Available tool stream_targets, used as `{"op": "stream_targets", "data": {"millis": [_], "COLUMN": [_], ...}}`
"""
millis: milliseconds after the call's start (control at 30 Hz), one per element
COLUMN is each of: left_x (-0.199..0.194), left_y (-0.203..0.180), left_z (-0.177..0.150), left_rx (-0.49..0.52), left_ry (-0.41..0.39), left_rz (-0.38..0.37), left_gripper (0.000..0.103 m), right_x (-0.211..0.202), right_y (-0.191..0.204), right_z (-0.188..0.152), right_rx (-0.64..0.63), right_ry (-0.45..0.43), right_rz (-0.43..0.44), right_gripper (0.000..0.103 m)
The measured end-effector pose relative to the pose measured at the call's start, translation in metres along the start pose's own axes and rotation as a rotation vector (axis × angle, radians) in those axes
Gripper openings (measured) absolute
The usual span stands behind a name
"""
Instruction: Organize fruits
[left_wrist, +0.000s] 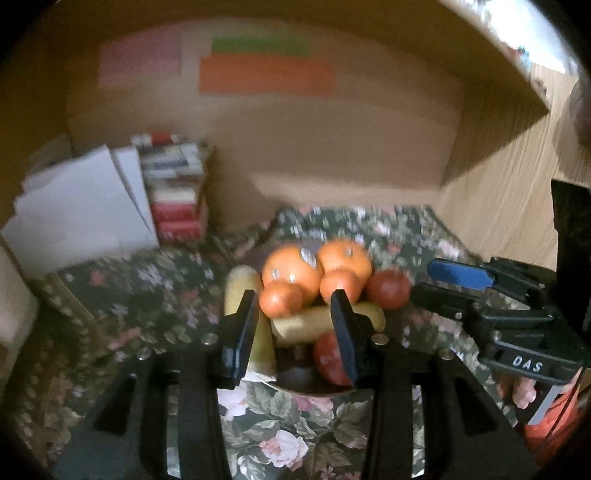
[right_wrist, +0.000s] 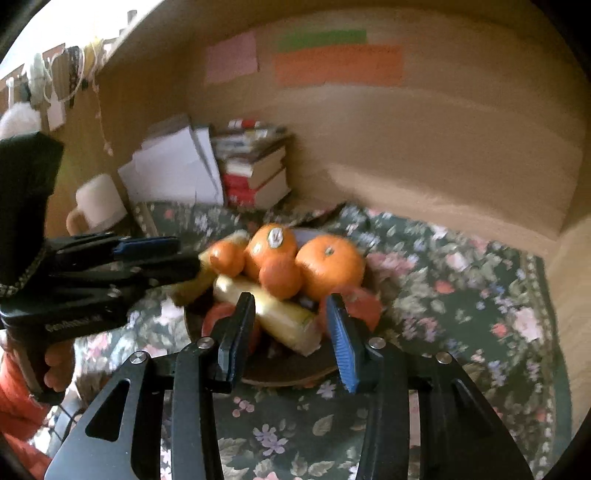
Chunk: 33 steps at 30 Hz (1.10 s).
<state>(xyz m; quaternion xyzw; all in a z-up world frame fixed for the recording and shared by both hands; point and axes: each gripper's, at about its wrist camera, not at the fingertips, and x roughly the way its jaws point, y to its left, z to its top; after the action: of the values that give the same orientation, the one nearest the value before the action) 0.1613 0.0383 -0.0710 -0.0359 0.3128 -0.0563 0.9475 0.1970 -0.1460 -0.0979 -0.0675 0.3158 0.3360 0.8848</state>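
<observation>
I have both tools hovering over the pile, and I judge this to be the approach, before any fruit is picked.

In the left wrist view, the left gripper sits low in the centre of the frame with its fingers spread apart and nothing between them; they frame the near side of the heap. In the right wrist view, the right gripper is likewise spread and empty, low centre, with the pale yellow banana lying in the gap beyond its tips.

The fruit is heaped on a dark round plate in the middle of each frame, standing on the dark green floral tablecloth. Two large round oranges with stickers sit on top; smaller orange mandarins rest just in front of them. Red round tomato-like fruits lie at the right edge and near side of the heap. A second banana lies along the left.

At the upper left of the frame stand a stack of books and white papers, well apart from the plate.

Next, I think, I should choose one topmost fruit, lower one tool so its fingers straddle it, and close gently. The heap looks loose, and round fruit may roll off.
</observation>
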Motion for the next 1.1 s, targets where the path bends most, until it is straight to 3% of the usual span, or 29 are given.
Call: {"op": "stream_targets", "data": {"millis": [233,367,533,600,767,1100], "left_x": [-0.064,-0.096,-0.132,-0.143,-0.162,-0.181], "left_y": [-0.012,-0.024,-0.04,-0.045,-0.054,-0.058], "left_z": [0.008,0.006,-0.004,-0.009,-0.02,-0.032], "left_rx": [0.01,0.019,0.053,0.062,0.063,0.045], "left_ry": [-0.183,-0.27,-0.371,-0.394,-0.43,-0.478], "left_rz": [0.062,0.083,0.115,0.115,0.112,0.118], "left_gripper": [0.041,0.044,0.064,0.067,0.078,0.103], "right_x": [-0.061,-0.094,-0.119,-0.129,-0.144,-0.162], "right_y": [0.007,0.018,0.033,0.04,0.05,0.062], "right_z": [0.014,0.014,0.007,0.002,-0.006,-0.018], "right_rx": [0.013,0.023,0.019,0.012,0.018,0.009], "right_ry": [-0.179,-0.273,-0.35,-0.378,-0.433,-0.492], "right_rz": [-0.047,-0.047,-0.064,-0.076,-0.101,-0.186], "right_gripper": [0.037,0.042,0.045,0.05,0.078,0.103]}}
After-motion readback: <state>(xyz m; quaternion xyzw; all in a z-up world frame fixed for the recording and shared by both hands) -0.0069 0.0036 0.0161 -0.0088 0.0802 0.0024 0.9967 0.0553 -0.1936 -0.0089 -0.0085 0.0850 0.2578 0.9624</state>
